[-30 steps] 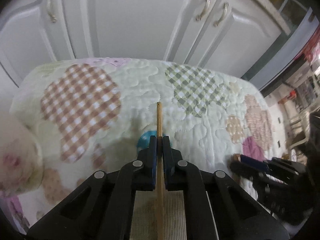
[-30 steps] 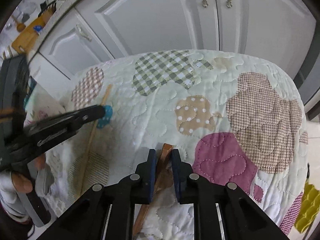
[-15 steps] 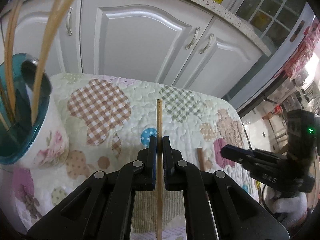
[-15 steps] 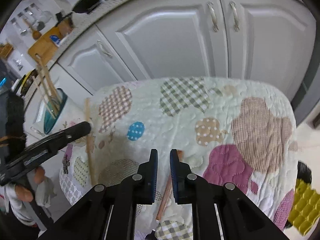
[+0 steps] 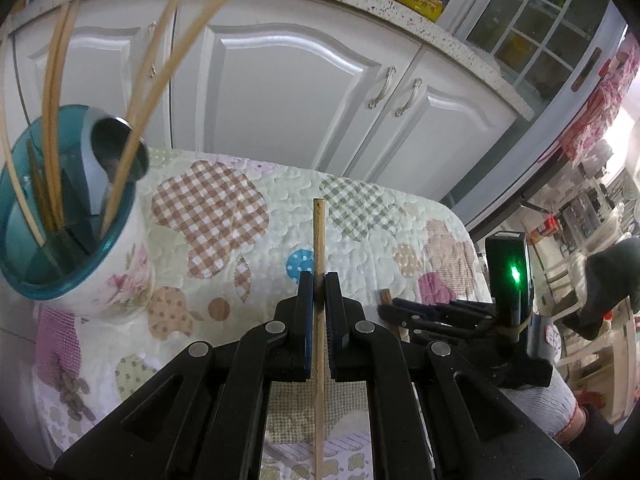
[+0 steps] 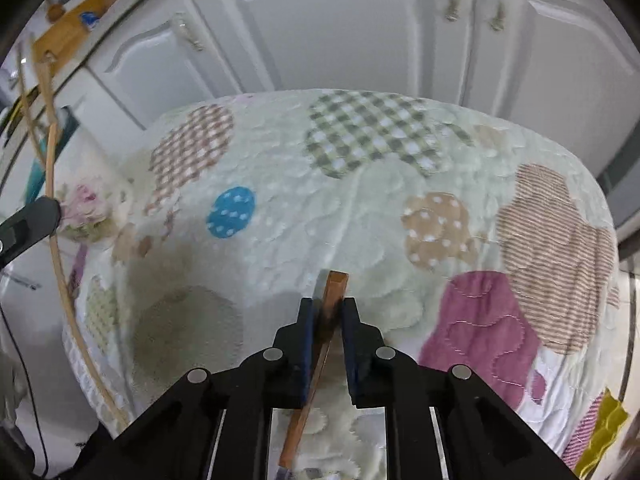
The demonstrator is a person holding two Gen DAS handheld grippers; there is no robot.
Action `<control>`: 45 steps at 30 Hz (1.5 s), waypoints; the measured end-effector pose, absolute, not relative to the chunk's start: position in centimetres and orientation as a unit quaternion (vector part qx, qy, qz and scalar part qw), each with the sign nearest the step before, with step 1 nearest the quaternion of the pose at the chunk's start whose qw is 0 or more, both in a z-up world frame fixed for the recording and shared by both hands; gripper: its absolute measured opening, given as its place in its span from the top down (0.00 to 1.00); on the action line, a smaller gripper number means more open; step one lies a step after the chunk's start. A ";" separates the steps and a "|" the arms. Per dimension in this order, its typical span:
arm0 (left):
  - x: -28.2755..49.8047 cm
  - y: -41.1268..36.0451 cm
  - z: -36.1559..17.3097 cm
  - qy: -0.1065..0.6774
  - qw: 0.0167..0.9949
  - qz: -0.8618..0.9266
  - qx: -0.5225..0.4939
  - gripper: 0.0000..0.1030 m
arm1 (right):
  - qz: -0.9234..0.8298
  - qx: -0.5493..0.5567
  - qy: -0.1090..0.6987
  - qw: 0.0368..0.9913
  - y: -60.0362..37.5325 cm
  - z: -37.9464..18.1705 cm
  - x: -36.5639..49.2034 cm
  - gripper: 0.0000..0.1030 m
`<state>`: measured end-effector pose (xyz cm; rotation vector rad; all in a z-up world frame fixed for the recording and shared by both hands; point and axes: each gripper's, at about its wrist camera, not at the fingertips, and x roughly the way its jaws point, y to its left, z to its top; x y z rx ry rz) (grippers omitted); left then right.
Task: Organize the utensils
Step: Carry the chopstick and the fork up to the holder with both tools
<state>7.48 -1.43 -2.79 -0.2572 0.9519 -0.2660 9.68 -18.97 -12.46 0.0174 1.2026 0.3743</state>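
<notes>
The left hand-held gripper [image 5: 319, 280] is pinching a thin, pale bamboo chopstick [image 5: 319, 240] between its closed jaws, the stick running straight along the fingers with its square tip standing out ahead over the quilted patchwork cloth [image 5: 248, 240] that is covering the table. To the left, a floral white ceramic utensil cup with a teal rim [image 5: 120, 276] is standing on the cloth, already holding several pale chopsticks [image 5: 52, 120] and a dark metal spoon [image 5: 116, 148] that are leaning out at different angles. The right hand-held gripper [image 6: 329, 312] is closing on a darker reddish-brown wooden utensil handle [image 6: 334, 292], which is sitting slightly askew between the jaws, low over the cloth near a pink patch; its far end is hidden below the fingers. The step in hand appears to be carrying the pale chopstick to the cup. To do it well, the left hand should be swinging toward the cup's mouth while tilting the stick toward vertical, aiming its end at a gap between the leaning sticks and the spoon, and releasing only once it is well inside the rim, so the cup is not being nudged or tipped. The right grip looks off-centre and may need care before lifting.
</notes>
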 end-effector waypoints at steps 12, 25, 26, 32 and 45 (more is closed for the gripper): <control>4.3 0.9 1.0 0.411 0.892 -0.126 -0.136 0.96 | 0.241 0.039 0.460 0.854 -19.9 -2.6 5.3 0.91; 2.0 3.0 4.4 0.374 0.909 -0.120 -0.141 0.96 | 0.272 0.039 0.403 0.873 -19.1 2.6 2.5 0.91; 1.9 3.2 4.6 0.372 0.910 -0.118 -0.140 0.96 | 0.274 0.039 0.400 0.874 -18.9 2.9 2.6 0.91; 1.4 4.0 5.1 0.366 0.914 -0.105 -0.142 0.96 | 0.289 0.033 0.379 0.878 -17.3 5.1 3.0 0.91; 0.7 7.0 6.8 0.345 0.922 -0.082 -0.156 0.96 | 0.327 0.010 0.343 0.880 -13.4 9.6 3.2 0.91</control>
